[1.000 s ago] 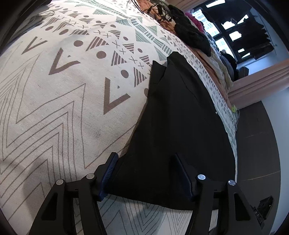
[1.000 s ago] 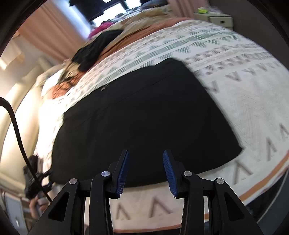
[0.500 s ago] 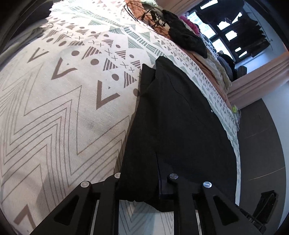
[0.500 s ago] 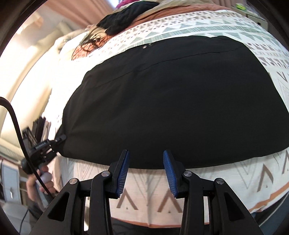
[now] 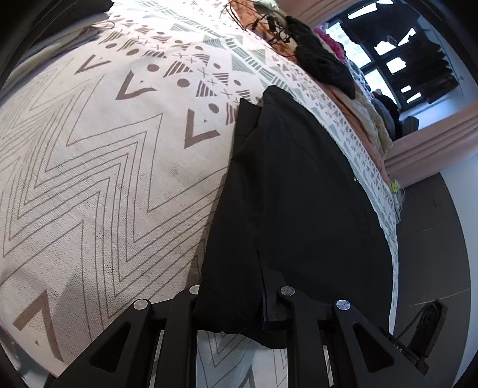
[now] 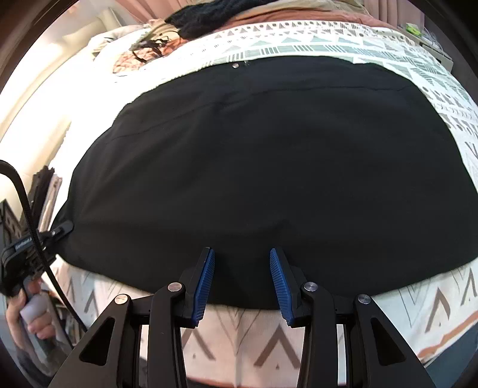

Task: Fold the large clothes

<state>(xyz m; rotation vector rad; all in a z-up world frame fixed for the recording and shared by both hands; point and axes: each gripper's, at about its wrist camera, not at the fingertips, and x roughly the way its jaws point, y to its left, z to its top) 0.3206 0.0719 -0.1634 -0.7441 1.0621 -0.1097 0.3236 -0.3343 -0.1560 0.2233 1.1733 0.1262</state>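
A large black garment [image 5: 298, 194] lies spread flat on a patterned bedspread [image 5: 104, 179]. My left gripper [image 5: 236, 298] is shut on the garment's near corner, and bunched cloth covers its pads. In the right wrist view the same garment [image 6: 254, 164] fills the middle. My right gripper [image 6: 242, 268] hovers open over its near hem, blue pads [image 6: 204, 280] apart, gripping nothing. At the left of that view a hand [image 6: 30, 313] holds the left gripper [image 6: 61, 229] at the garment's corner.
A pile of other clothes, with a black knit piece [image 5: 322, 68] on top, lies along the far side of the bed. Dark cables [image 5: 269, 24] lie near it. Dark floor [image 5: 433, 238] and a window [image 5: 403, 59] are beyond the bed's edge.
The left jaws closed on the garment's corner, which now bunches between them. The right gripper rolled and came down to the garment's near hem, still open.
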